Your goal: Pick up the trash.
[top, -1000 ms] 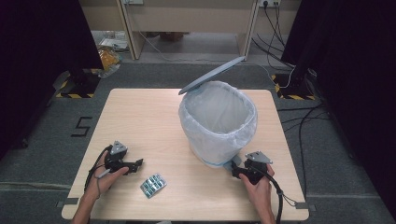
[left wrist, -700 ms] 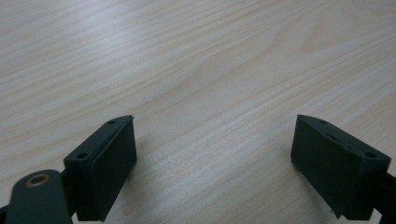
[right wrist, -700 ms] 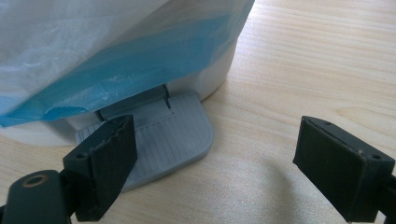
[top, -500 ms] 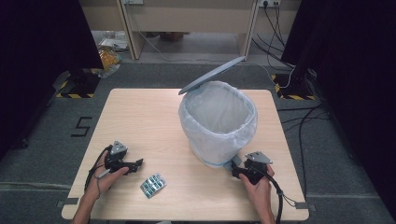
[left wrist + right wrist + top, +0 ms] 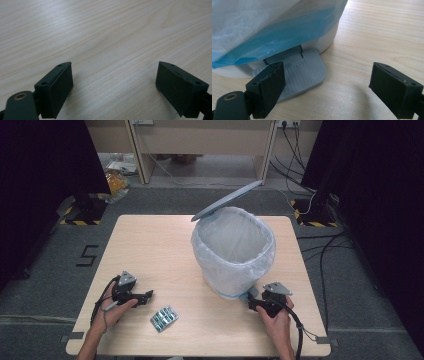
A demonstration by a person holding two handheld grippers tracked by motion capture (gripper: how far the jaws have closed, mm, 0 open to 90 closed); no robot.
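right gripper on the bin pedal, lid up

the right gripper (image 5: 253, 304) sits at the near foot of the pedal bin (image 5: 234, 251), its jaws parted and holding nothing; in the right gripper view one jaw rests over the grey ribbed pedal (image 5: 304, 71), pressed low to the table (image 5: 150, 245), while the other jaw stands over bare wood beside it. the left gripper (image 5: 146, 296) lies in the person's left hand (image 5: 116, 307) on the near left of the table, jaws spread wide over plain wood and gripping nothing. just beside its tips, toward the middle, lies a blister pack (image 5: 164, 318) of dark green pills, flat and untouched. the bin is white, lined with a translucent bag (image 5: 220, 265) that folds over the rim, its lower edge tinted blue. the grey lid (image 5: 227, 200) stands tilted open at the far side, and the bag's inside looks empty
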